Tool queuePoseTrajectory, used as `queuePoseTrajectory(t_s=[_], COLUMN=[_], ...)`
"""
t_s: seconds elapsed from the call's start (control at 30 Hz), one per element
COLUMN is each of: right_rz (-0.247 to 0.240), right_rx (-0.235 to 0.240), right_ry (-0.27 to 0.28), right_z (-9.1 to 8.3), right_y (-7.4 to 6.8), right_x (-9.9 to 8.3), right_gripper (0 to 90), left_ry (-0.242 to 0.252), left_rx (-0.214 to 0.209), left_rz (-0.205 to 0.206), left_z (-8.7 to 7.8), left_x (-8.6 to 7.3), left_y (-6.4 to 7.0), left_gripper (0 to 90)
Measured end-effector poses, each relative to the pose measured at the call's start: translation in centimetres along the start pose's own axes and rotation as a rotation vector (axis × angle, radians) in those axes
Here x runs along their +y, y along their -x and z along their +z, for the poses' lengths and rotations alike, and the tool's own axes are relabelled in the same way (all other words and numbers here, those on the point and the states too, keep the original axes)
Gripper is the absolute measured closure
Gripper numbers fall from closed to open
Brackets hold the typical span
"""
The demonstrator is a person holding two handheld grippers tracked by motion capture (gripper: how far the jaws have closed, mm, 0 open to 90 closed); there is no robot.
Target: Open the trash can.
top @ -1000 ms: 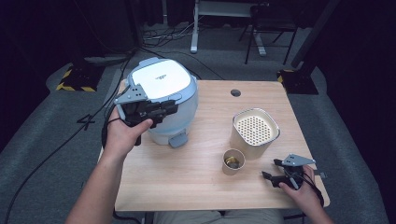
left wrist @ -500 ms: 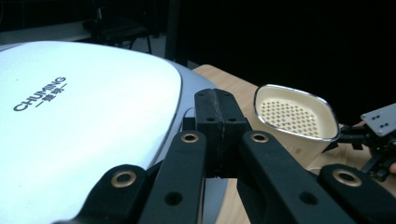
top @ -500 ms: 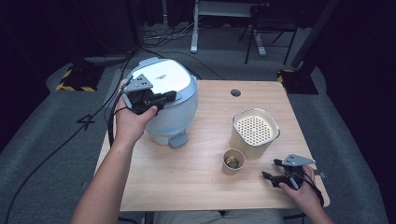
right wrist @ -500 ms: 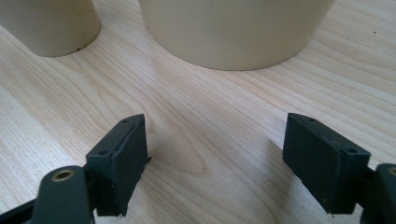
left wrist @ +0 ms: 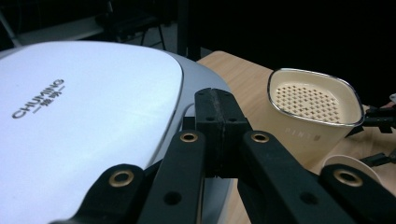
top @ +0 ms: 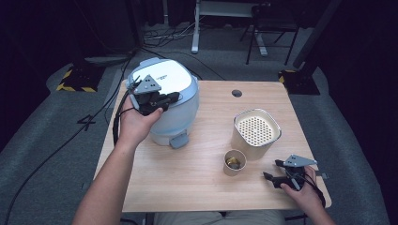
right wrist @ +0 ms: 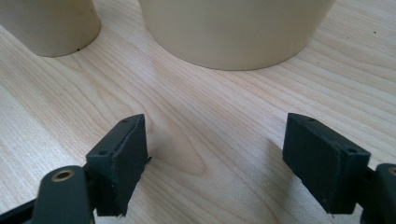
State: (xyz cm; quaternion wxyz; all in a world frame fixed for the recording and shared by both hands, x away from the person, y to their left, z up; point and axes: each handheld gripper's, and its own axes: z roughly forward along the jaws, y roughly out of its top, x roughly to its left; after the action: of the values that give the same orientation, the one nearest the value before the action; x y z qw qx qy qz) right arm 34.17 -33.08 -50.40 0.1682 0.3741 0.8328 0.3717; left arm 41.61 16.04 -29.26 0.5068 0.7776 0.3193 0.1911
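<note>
Where grippers work: one cooker (top: 173, 101), two cups (top: 256, 131)

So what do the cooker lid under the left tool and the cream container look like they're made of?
The cooker lid looks like glossy white plastic: it carries a soft sheen, printed lettering and a silvery trim line. The cream container seems matte plastic or enamel with a shiny, metal-looking rim; its perforated insert matches in colour, so its material stays uncertain.

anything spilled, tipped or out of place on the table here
Nothing stands out. The cooker sits upright with its lid down, the basket and the small cup stand upright on the table, and no spill shows. The left tongs are shut over the lid; the right tongs rest open.
</note>
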Motion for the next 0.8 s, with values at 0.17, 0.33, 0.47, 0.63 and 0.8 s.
queuePoseTrajectory(t_s=[0.17,0.33,0.47,0.63,0.8], right_rz=[0.001,0.001,0.001,0.001,0.002], right_rx=[0.000,0.000,0.000,0.000,0.000], right_ry=[0.000,0.000,0.000,0.000,0.000], right_z=[0.0,0.0,0.0,0.0,0.0], right_y=[0.0,0.0,0.0,0.0,0.0], right_x=[0.0,0.0,0.0,0.0,0.0], right_gripper=[22.5,22.7,22.8,22.8,22.8], left_ry=[-0.016,-0.010,0.009,0.001,0.007], left_rx=[0.013,0.011,-0.018,-0.065,-0.122], left_rz=[0.001,-0.007,0.002,0.050,0.076], left_z=[0.1,0.2,0.1,-0.4,-1.4], left_x=[0.1,0.0,0.0,-0.3,-1.2], left_y=[0.3,0.2,0.6,1.9,3.3], left_gripper=[89.8,89.0,70.4,56.0,50.1])
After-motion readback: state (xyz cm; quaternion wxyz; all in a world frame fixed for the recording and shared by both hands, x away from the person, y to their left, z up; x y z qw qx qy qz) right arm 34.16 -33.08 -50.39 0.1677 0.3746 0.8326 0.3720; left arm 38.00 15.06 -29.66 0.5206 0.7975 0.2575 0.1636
